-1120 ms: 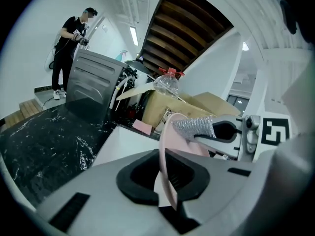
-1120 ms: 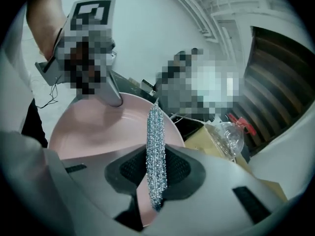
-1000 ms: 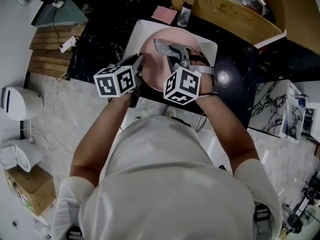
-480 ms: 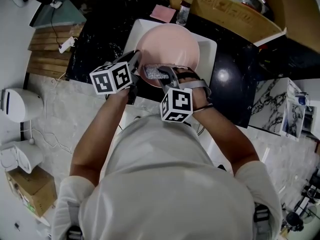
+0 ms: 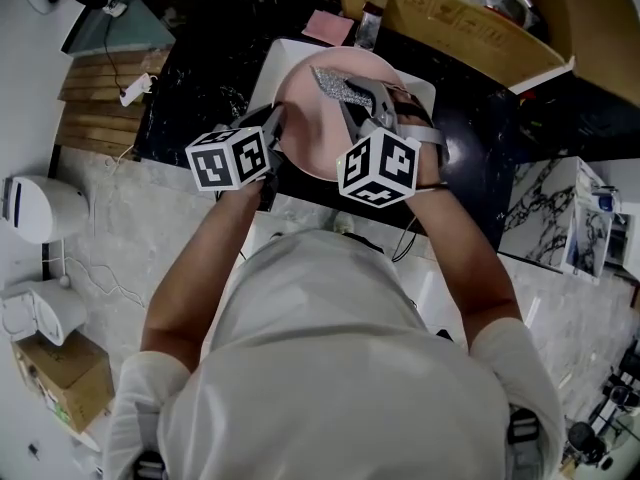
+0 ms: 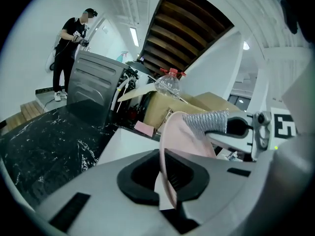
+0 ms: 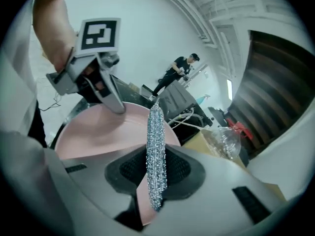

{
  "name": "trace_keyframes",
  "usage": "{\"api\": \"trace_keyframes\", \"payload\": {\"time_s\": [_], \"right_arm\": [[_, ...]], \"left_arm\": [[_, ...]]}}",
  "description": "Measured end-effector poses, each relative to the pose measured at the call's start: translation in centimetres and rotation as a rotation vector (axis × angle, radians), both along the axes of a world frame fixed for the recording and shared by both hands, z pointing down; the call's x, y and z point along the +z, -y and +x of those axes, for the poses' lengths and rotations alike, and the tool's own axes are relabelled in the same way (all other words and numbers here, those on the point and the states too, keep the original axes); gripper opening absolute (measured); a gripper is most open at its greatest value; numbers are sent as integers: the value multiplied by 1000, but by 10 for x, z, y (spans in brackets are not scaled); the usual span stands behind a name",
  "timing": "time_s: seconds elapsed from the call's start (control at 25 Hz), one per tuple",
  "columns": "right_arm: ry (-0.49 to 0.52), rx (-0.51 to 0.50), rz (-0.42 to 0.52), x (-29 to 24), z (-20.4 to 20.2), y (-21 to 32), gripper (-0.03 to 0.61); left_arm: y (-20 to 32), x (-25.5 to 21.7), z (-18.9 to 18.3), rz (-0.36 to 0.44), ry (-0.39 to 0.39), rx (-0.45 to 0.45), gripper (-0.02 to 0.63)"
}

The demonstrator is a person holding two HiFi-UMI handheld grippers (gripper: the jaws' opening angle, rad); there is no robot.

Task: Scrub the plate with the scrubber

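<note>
Black marble counter [image 5: 200, 88] | white tray [image 5: 275, 56] | pink plate [image 5: 315, 133] | cardboard box [image 5: 450, 28]

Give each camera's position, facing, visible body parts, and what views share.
Head view: on the person's head, facing steeply down at the plate; shoulders, arms show.
Left gripper view: on the left hand-held gripper, along jaws just closed tighter on the plate's rim; right hand-held gripper shows.
Right gripper view: on that gripper, along jaws shut on the scrubber; a forearm shows.
Shared: all show the plate.
</note>
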State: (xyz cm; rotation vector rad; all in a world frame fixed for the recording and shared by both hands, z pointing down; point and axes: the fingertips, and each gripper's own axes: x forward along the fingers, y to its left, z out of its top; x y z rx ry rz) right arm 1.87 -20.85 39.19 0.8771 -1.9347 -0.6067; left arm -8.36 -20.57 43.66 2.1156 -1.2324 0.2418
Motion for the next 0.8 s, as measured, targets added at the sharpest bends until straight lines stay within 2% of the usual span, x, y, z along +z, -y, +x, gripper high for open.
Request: {"api": "trace_keyframes", "payload": {"time_s": [0.08, 0.2, 0.48, 0.8], "right_arm": [[-17, 38, 42, -8, 5, 15, 77], [-45, 30, 53, -6, -2, 22, 77], [-109, -114, 37, 20, -39, -12, 77], [-212, -237, -15, 61, -49, -55, 77]], "left_arm": [[-2, 1, 4, -2, 7, 12, 15], [-4, 3, 7, -13, -1, 16, 15], [-4, 5, 3, -25, -14, 4, 17], [7, -6, -9, 9, -16, -23, 26]]}}
